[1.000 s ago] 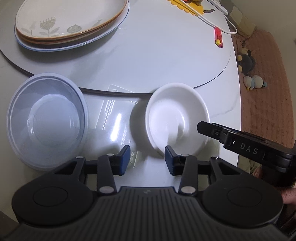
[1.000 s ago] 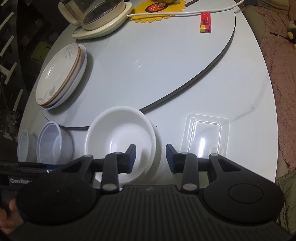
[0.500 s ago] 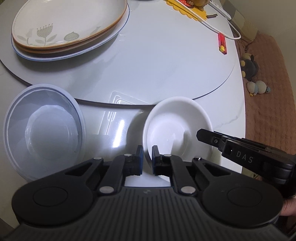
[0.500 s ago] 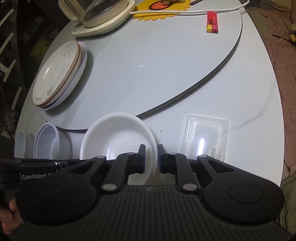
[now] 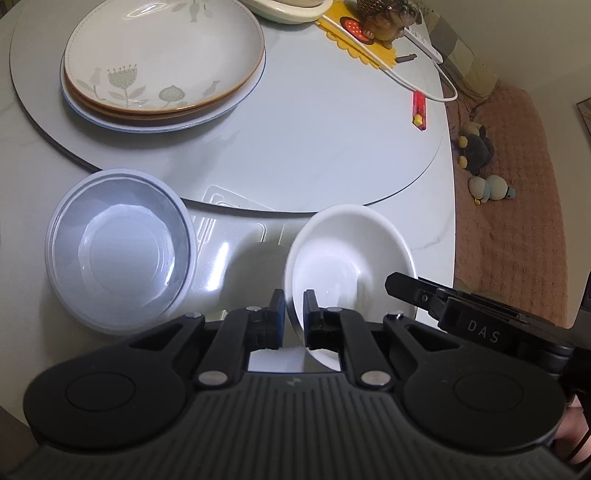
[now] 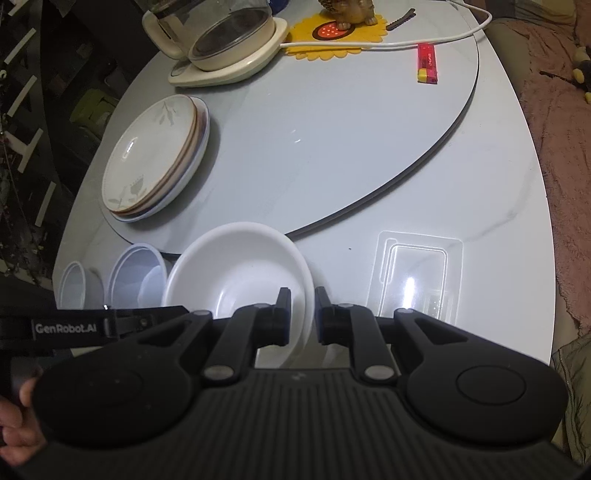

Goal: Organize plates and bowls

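Note:
A white bowl (image 5: 347, 254) is gripped on both sides and held off the table. My left gripper (image 5: 293, 308) is shut on its left rim. My right gripper (image 6: 302, 312) is shut on its right rim; the bowl also shows in the right wrist view (image 6: 236, 273). A pale blue bowl (image 5: 118, 243) sits left of it on the table, also in the right wrist view (image 6: 138, 275). A smaller pale bowl (image 6: 75, 284) stands further left. A stack of plates (image 5: 162, 62) with a flower pattern rests on the turntable (image 5: 314, 147), also in the right wrist view (image 6: 155, 162).
A clear plastic tray (image 6: 417, 273) lies on the white table (image 6: 509, 221) right of the bowl. A kettle base (image 6: 221, 48), yellow mat (image 6: 340, 33), white cable (image 6: 406, 42) and red lighter (image 6: 426, 62) sit at the far side. Table edge and pink couch (image 5: 517, 184) lie to the right.
Both grippers closed from open onto opposite rims of the white bowl, then lifted it off the table. Both views rose and tilted back.

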Tool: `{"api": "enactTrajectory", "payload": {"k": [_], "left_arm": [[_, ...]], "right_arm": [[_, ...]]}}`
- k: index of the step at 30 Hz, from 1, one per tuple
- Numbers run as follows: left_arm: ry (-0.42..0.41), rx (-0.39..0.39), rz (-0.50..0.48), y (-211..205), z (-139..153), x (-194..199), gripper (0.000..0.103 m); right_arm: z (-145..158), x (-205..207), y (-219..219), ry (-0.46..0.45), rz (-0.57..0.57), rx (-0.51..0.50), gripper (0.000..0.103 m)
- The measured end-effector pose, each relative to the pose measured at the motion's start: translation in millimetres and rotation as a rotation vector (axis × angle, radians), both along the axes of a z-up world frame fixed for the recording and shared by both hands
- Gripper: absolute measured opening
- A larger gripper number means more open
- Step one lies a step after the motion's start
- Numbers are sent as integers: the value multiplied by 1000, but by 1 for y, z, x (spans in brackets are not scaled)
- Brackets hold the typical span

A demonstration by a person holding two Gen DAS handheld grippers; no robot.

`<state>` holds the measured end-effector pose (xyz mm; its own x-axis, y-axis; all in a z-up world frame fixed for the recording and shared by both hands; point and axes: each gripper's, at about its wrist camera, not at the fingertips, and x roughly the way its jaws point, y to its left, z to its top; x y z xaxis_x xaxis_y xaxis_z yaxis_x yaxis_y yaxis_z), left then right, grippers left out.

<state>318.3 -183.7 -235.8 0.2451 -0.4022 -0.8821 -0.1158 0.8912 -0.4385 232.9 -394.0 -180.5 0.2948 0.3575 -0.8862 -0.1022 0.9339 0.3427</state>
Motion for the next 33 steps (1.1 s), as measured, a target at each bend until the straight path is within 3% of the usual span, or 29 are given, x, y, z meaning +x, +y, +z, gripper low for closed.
{"api": "enactTrajectory", "payload": {"k": [15, 26, 33], "left_arm": [[-126, -42, 75, 58, 58, -21, 11], [-196, -29, 123, 115, 74, -32, 11], [-213, -3, 191, 154, 75, -41, 12]], "right_arm": [[49, -13, 41, -81, 31, 18, 16], [64, -12, 96, -136, 79, 19, 16], [59, -14, 135, -96, 98, 33, 16]]}}
